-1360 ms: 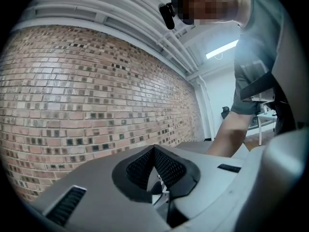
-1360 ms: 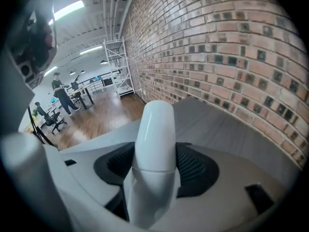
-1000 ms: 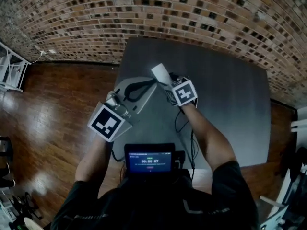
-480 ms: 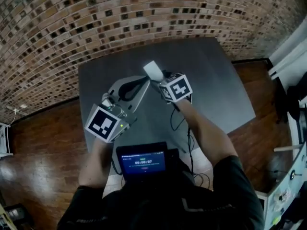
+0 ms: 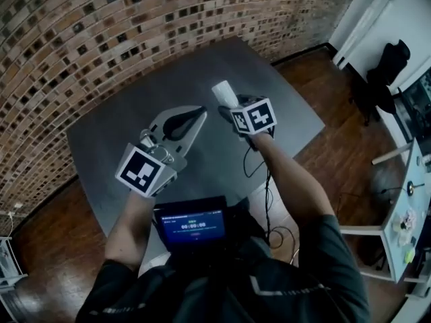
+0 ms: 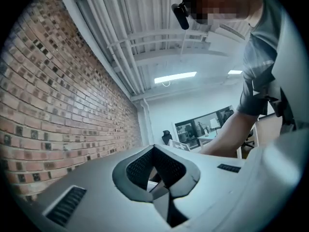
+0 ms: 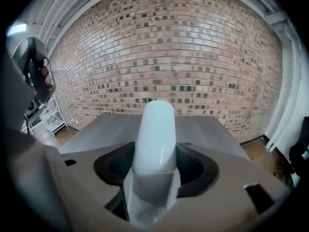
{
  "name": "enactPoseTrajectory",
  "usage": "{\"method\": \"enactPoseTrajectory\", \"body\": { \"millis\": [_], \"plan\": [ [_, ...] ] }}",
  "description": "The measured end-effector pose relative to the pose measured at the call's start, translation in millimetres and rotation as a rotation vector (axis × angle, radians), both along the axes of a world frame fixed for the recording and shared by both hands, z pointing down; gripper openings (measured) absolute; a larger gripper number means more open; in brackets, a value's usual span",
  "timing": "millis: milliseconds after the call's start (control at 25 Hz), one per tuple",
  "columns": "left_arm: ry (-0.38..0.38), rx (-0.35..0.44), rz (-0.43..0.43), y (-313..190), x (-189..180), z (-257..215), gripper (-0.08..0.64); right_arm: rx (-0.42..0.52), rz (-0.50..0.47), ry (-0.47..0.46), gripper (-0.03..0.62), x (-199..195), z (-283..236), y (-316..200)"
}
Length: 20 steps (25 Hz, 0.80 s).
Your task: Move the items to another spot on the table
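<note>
Right gripper view: clamped white bottle (image 7: pixel 154 139)

The grey left gripper (image 5: pixel 196 115) and right gripper (image 5: pixel 227 110) each bear a black-and-white marker cube. A black cable (image 5: pixel 268 195) leaves the right one. The shirt (image 5: pixel 283 284) is dark and short-sleeved.

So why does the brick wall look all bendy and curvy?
Head view: the wide lens bows the brick wall into an arc. Right gripper view: same bulge, with dark corners. Left gripper view: the ceiling light glares bright.
</note>
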State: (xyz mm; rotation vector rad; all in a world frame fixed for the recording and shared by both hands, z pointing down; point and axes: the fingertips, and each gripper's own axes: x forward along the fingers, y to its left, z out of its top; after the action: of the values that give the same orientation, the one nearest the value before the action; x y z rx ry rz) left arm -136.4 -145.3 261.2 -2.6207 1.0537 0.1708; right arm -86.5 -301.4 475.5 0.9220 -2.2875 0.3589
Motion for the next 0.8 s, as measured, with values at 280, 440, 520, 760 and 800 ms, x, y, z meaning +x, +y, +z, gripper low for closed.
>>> {"method": "enactPoseTrajectory", "body": {
  "millis": [280,440,520,760,800],
  "plan": [
    [-0.028,-0.034,0.039,-45,92,9,0.003,-0.018,0.078,-0.01,0.276,113,12,-45],
    [-0.04,-0.077,0.06,-75,148,19,0.003,-0.048,0.13,0.0,0.276,186,29,-79],
    [-0.043,-0.081,0.064,-95,172,23,0.003,-0.063,0.154,0.002,0.276,219,39,-95],
    [-0.041,-0.137,0.096,-143,242,47,0.003,-0.131,0.211,0.015,0.276,303,79,-130],
    [-0.044,-0.149,0.1,-150,252,51,0.003,-0.142,0.217,0.018,0.276,315,86,-135]
  ]
}}
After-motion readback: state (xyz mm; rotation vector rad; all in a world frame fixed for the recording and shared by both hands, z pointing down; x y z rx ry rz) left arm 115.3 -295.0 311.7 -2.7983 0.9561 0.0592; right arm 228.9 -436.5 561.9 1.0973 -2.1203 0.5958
